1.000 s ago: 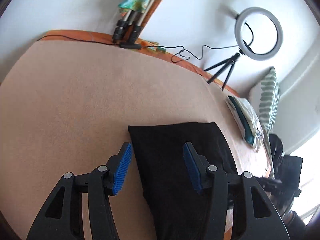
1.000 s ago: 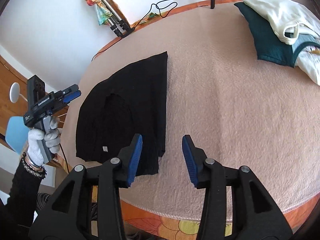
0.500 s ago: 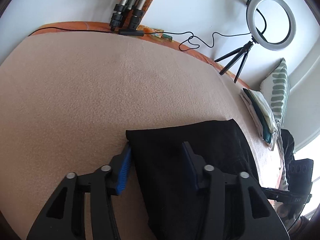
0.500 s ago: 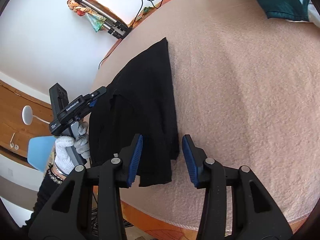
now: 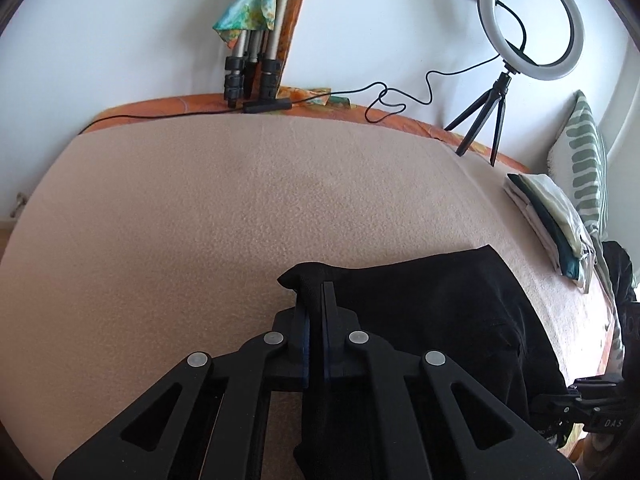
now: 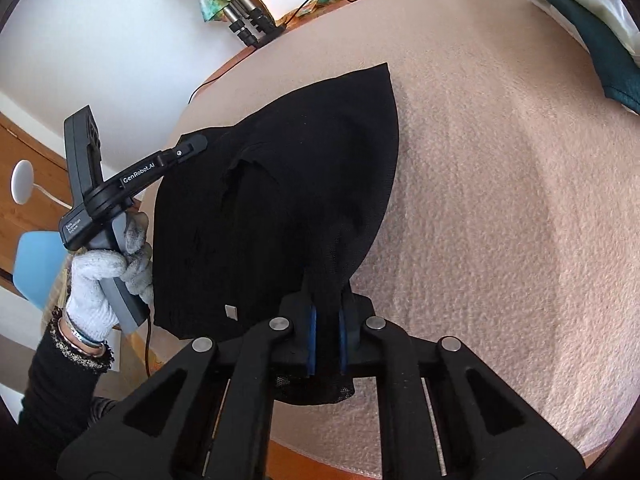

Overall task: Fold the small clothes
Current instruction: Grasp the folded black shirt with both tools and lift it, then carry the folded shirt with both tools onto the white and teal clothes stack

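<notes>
A black knitted garment (image 5: 432, 312) lies on the beige blanket (image 5: 224, 208). In the right wrist view the black garment (image 6: 296, 168) is spread from the near edge toward the far left. My left gripper (image 5: 315, 292) is shut on one corner of the garment, which bunches up above the fingertips. My right gripper (image 6: 326, 300) is shut on the near edge of the garment, with cloth pinched between the blue pads. The left gripper also shows in the right wrist view (image 6: 192, 146), held by a gloved hand (image 6: 108, 276) at the garment's left edge.
A stack of folded clothes (image 5: 556, 220) lies at the blanket's right edge beside a striped pillow (image 5: 584, 160). A ring light on a tripod (image 5: 528, 28), folded tripod legs (image 5: 252, 68) and a black cable (image 5: 392, 100) stand along the far edge by the white wall.
Both grippers were open over the garment's edges. They have come down and shut on the cloth, and the pinched corners now bunch up slightly.
</notes>
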The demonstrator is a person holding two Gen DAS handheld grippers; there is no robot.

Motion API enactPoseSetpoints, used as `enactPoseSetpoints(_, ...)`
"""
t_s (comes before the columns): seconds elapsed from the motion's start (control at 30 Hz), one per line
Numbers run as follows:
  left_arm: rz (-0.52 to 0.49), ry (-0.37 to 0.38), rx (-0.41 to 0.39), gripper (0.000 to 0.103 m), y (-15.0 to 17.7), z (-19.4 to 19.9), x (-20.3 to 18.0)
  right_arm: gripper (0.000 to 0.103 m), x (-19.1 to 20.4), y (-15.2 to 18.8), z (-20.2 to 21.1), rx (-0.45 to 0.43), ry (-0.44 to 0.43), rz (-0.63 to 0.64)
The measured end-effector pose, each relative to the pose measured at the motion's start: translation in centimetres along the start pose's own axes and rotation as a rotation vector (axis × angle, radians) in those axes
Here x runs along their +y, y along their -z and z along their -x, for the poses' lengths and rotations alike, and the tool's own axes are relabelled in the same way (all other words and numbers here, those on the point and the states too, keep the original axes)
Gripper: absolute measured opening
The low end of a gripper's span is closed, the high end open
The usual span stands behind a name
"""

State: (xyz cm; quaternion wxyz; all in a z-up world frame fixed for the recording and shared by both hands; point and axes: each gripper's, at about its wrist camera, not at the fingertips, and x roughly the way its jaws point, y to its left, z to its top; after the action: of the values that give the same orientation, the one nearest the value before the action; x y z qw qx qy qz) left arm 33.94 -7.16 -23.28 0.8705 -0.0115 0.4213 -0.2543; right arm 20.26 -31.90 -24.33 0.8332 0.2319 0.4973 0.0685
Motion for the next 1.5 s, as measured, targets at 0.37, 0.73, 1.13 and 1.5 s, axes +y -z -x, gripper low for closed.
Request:
enactPoseSetpoints(0.37,-0.070,-0.015,-0.088,0.003,-0.7,3.0,-1.7,0.007,0.3,-0.9,2.6,-0.033,0.037,-0.005)
enactPoseSetpoints(0.73,-0.187,0.072,-0.198,0.002,-6.7,8.5,-11.0,0.007,0.5,-2.5,12.4,-0.173,0.020,0.096)
enactPoseSetpoints(1.13,-0.337,0.248,-0.280,0.002,-13.0,5.1,-28.2,0.007,-10.1,-6.2,23.7,-0.339,0.242,0.075)
enactPoseSetpoints(1.5,-0.315,0.327,-0.223,0.002,-16.4,-8.1,-38.0,0.007,-23.7,-11.9,27.1,-0.358,0.388,0.048)
